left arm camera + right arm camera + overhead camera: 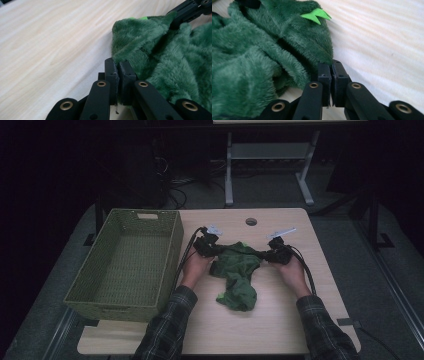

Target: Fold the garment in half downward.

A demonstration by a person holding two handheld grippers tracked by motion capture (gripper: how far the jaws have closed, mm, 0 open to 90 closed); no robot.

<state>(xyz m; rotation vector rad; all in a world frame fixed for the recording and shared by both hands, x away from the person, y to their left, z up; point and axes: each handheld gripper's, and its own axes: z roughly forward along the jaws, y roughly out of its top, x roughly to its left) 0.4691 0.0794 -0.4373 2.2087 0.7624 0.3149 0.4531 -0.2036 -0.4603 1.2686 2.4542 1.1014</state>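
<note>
A fuzzy dark-green fleece garment (pixel 237 272) lies crumpled near the middle of the pale wooden table (pixel 280 320), just right of the woven olive-green rectangular basket (pixel 127 262), which stands open and holds nothing that can be seen. The person's two hands come in from the near edge and meet the cloth at its far side, one at each end. The left gripper (pixel 216 249) has its black jaws pressed together on a thin edge of the fleece, as the left gripper view shows (pixel 117 65): the pile bunches right at the pad tips. The right gripper (pixel 268 254) is likewise clamped on the opposite edge (pixel 331 67), close to a small bright-green felt spike (pixel 315 14) sewn onto the fabric. Pinching two well-separated points along one edge looks meant to let the cloth be lifted and spread taut between the hands rather than hauled up in a lump. The lower part of the garment trails toward the person and rests on the table. Judging by the basket close at hand, the garment is probably meant to be straightened or folded and then placed there.
</note>
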